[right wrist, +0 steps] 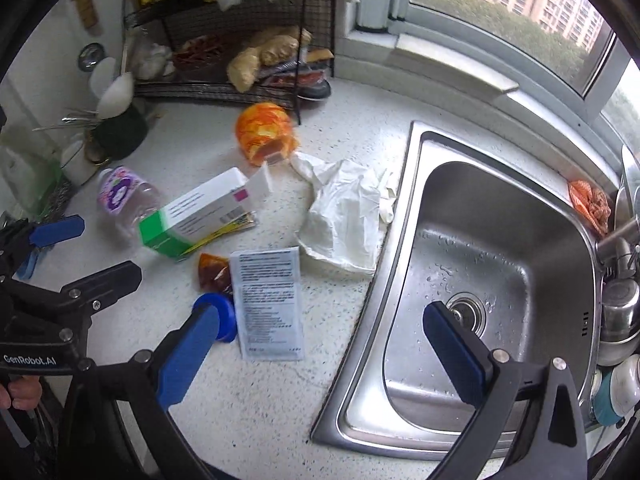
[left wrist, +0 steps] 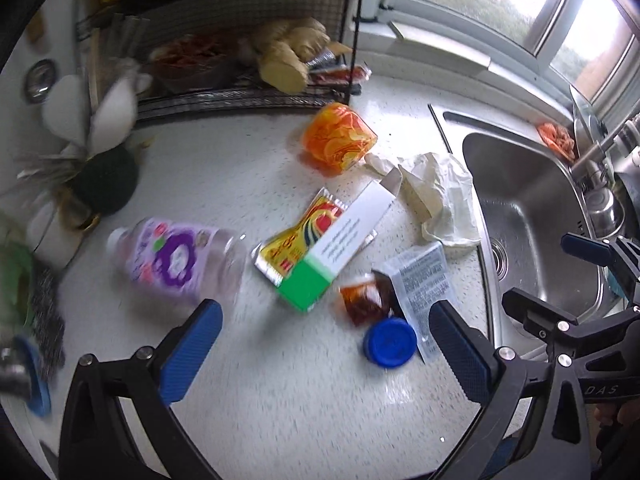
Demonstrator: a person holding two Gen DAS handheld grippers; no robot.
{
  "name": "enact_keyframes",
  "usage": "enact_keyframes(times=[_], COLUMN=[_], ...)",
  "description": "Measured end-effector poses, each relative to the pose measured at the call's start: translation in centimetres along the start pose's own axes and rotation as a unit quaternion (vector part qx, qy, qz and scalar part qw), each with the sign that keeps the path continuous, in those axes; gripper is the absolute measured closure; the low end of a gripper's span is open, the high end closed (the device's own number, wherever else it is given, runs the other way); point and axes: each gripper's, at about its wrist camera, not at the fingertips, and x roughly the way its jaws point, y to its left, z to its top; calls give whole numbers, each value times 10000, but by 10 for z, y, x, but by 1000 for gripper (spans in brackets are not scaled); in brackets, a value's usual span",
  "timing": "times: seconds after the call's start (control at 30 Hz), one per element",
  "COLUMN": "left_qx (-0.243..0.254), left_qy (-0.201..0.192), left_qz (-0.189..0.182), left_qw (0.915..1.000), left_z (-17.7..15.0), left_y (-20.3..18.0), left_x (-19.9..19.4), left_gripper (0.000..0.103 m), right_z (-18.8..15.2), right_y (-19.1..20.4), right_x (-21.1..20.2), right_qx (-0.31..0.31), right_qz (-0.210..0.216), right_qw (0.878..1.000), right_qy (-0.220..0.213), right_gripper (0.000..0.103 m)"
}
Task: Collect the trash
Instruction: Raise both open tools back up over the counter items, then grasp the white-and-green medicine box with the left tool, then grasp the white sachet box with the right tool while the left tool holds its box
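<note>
Trash lies scattered on the white speckled counter (left wrist: pixel 280 392): a clear bottle with a purple label (left wrist: pixel 176 260) on its side, a green-and-white carton (left wrist: pixel 340 244) over a yellow-red packet (left wrist: pixel 304 236), a brown sauce sachet (left wrist: pixel 364 300), a blue cap (left wrist: pixel 390 342), a grey printed sachet (right wrist: pixel 270 304), an orange wrapper (left wrist: pixel 340 138) and a crumpled white glove (right wrist: pixel 348 216). My left gripper (left wrist: pixel 324 356) hangs open above the counter, nearest the cap and sachets. Over the counter edge and sink, my right gripper (right wrist: pixel 320 344) is open and empty.
A steel sink (right wrist: pixel 480 280) fills the right side, with a tap and steel pots beside it. A black wire rack (right wrist: pixel 236 40) with ginger and packets stands at the back. A dark utensil holder (right wrist: pixel 120 132) and scouring pads sit at the left.
</note>
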Motion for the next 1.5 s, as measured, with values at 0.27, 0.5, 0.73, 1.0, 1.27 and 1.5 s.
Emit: enact_keyframes(times=[0.27,0.5,0.73,1.0,1.27,1.5], left_qx=[547,703,934,506,19,-154], left_qy=[316,450,599,435,405,497], left_qz=[-39,-291,-247,-204,-275,-296], left_qw=[9980,9961,9935,9976,9988,9982], left_z=[31,45,40,32,6,-10], left_y=[-3,-3,-15,1,17,24], left_x=[47,72,86,64,43,43], left_gripper=[0,8,70,75,75,75], right_z=[16,24,21,20,21,17], right_y=[-10,-17,-25,-25,0,26], right_x=[35,56,64,62,68,91], right_qx=[328,522,631,588,303,117], right_qz=[-80,-92,92,315,733,874], right_qw=[9989,9973,9952,9951,9934,9899], right_qy=[321,506,741,728,830,1113], right_gripper=[1,1,1,1,1,1])
